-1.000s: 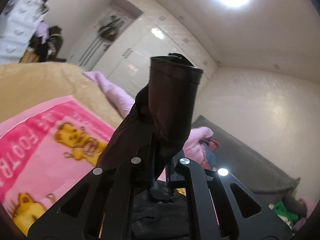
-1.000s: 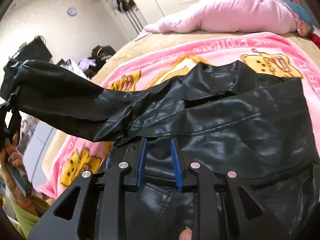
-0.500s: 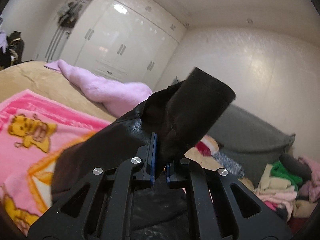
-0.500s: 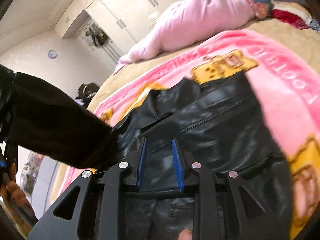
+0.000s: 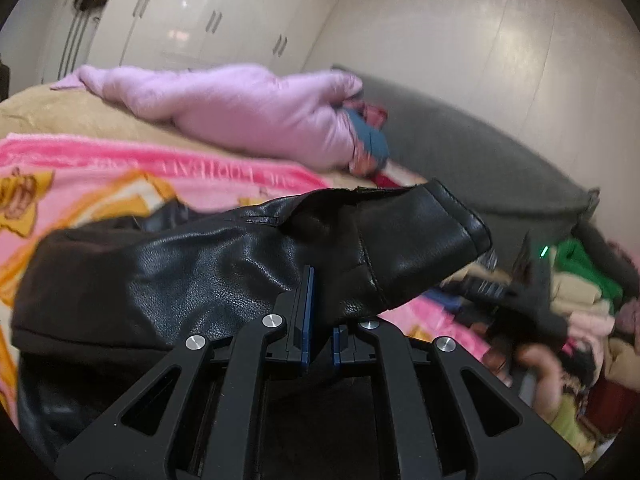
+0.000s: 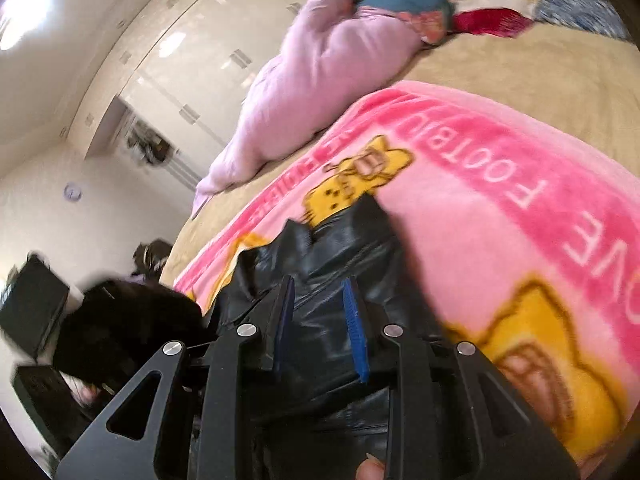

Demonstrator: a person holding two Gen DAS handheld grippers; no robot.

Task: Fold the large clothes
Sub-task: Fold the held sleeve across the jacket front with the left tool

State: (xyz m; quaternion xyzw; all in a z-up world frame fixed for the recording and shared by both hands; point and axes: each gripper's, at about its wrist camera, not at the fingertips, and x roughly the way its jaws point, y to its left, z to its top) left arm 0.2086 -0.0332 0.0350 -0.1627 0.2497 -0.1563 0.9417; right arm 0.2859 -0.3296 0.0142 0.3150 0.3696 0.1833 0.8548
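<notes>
Jacket (image 5: 224, 264): black leather; body spread on the pink blanket on the bed, one sleeve raised off it.
Sleeve (image 5: 404, 240): lifted above the jacket body, cuff end pointing right in the left wrist view; the cuff projects past the tips of the left tongs.
Left tongs (image 5: 320, 320): pressed together on the sleeve just behind the cuff; leather is pinched between the blue pads and bulges to either side.
Right tongs (image 6: 320, 320): partly spread, over the jacket body; black leather fills the gap between the two blue pads. Whether the pads press on the leather cannot be told.
Right tongs, seen from the left: blurred dark shape (image 5: 516, 292) at the right edge, with a green light on it and a hand below it.
Left tongs, seen from the right: blurred dark mass at lower left with the sleeve (image 6: 132, 320) bunched at it.
Jacket, right wrist view (image 6: 340, 256): collar end points away from the tongs, toward a yellow cartoon print; pink blanket shows on both sides of the garment.
Blanket (image 6: 500, 200): pink, yellow cartoon figures, white lettering; lies on a tan bedspread (image 6: 540, 68).
Quilt (image 5: 248, 112): pale lilac, bundled at the far side of the bed, well apart from the jacket.
Clothes pile (image 5: 580, 288): mixed colours, beyond the bed at right.
Wardrobe (image 5: 208, 20): white doors, along the far wall.
</notes>
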